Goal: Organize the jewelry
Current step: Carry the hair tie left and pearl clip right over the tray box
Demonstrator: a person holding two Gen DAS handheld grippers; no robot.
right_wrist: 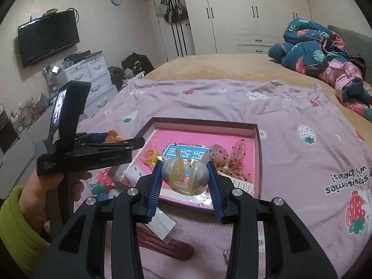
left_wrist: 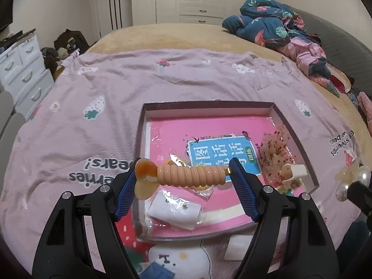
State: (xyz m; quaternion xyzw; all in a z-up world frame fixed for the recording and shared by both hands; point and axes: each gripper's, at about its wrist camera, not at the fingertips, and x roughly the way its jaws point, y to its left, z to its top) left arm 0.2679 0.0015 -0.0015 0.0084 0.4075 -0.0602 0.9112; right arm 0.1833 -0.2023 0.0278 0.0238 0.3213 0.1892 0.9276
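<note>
Left wrist view shows the peach spiral coil hair tie with an amber fishtail charm (left_wrist: 186, 176) spanning the left tool (left_wrist: 183, 174), pinched end to end above the shallow pink-lined cardboard box (left_wrist: 274, 109) on the bed, seemingly so it can drop inside. The right tool (right_wrist: 184, 173) clamps a translucent pearl claw clip (right_wrist: 184, 176) over that box, probably awaiting placement.

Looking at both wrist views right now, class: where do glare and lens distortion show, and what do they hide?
Left wrist view: glare on the plastic wrap inside the box whites out a patch behind the coil hair tie held in the left tongs. Right wrist view: the fisheye bends the wardrobe and darkens the corners; the pearl hair clip in the right tongs stays sharp.
</note>
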